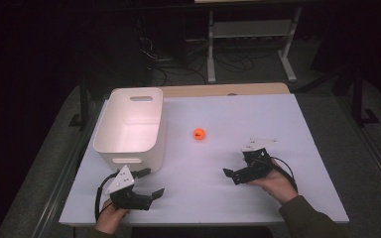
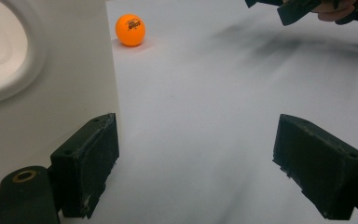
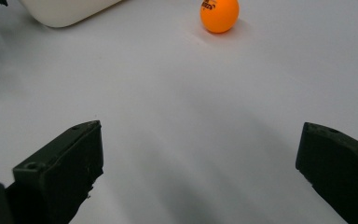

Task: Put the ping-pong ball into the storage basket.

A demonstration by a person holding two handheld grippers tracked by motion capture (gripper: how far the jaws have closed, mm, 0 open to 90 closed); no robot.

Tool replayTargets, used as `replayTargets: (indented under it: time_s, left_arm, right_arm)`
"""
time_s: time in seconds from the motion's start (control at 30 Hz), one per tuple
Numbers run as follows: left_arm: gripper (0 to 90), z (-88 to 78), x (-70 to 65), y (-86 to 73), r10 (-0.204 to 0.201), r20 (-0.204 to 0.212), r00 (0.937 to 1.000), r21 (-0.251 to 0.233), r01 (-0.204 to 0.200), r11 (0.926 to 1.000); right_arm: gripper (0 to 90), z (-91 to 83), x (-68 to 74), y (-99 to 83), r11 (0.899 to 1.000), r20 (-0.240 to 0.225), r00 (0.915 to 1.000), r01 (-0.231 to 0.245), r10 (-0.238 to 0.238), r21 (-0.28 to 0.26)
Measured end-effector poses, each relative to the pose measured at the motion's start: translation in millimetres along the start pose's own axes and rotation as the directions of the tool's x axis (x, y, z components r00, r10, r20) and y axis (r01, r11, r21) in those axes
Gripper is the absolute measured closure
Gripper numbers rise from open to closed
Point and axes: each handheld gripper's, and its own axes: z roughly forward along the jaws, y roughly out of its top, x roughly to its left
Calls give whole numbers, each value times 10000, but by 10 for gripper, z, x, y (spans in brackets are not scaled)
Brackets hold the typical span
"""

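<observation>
Ball (image 1: 199,133) sitting on tabletop (image 1: 258,198), at 11 o'clock from right claw (image 1: 234,173), beside bin (image 1: 129,131). Both claws gaping wide, empty; left claw (image 1: 149,184) idling. Ball's probably light, slick, rolling easily — pinching across its middle.

Small print on orange ball (image 2: 130,29) too blurred to read.

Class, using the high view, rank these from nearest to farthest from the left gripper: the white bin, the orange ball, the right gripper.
1. white bin, just behind the left gripper.
2. orange ball, mid-table, beyond.
3. right gripper, across to the right.
</observation>
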Motion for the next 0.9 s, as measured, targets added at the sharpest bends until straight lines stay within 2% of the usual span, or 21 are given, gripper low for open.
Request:
replayTargets:
  time_s: [0.9]
  left_arm:
    - [141,3,0,1,-8,-1,10000,14,8,10000]
  right_arm:
    - [3,133,23,140,9997,-93,9997,227,-226,88]
